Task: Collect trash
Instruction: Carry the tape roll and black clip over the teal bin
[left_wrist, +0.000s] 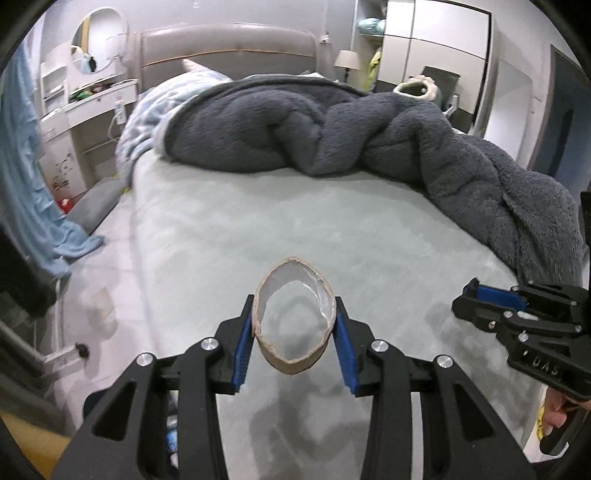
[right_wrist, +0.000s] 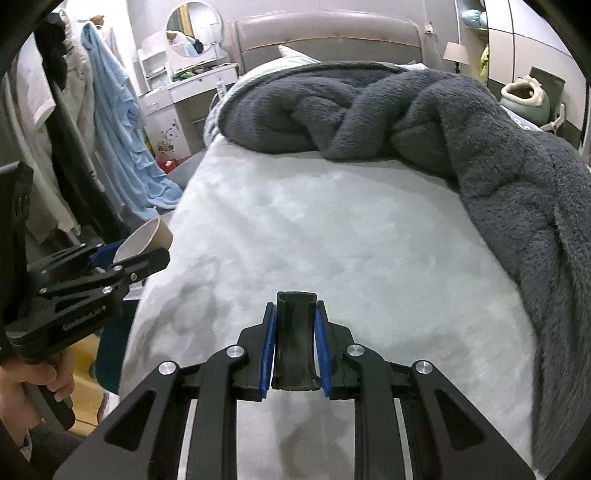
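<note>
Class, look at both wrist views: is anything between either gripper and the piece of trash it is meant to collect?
Nothing visible is. The left gripper is already shut on the squashed paper cup, and the right gripper is shut on a flattened black item. Both are held above the bed sheet. No bin is in view.

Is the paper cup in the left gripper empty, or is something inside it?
Empty. The left wrist view looks into the paper cup, squeezed oval by the left gripper; only its bare whitish inside shows.

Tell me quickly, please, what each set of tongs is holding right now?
Left tongs: shut on the paper cup, squeezed oval.
Right tongs: shut on a black curved plastic piece.
</note>
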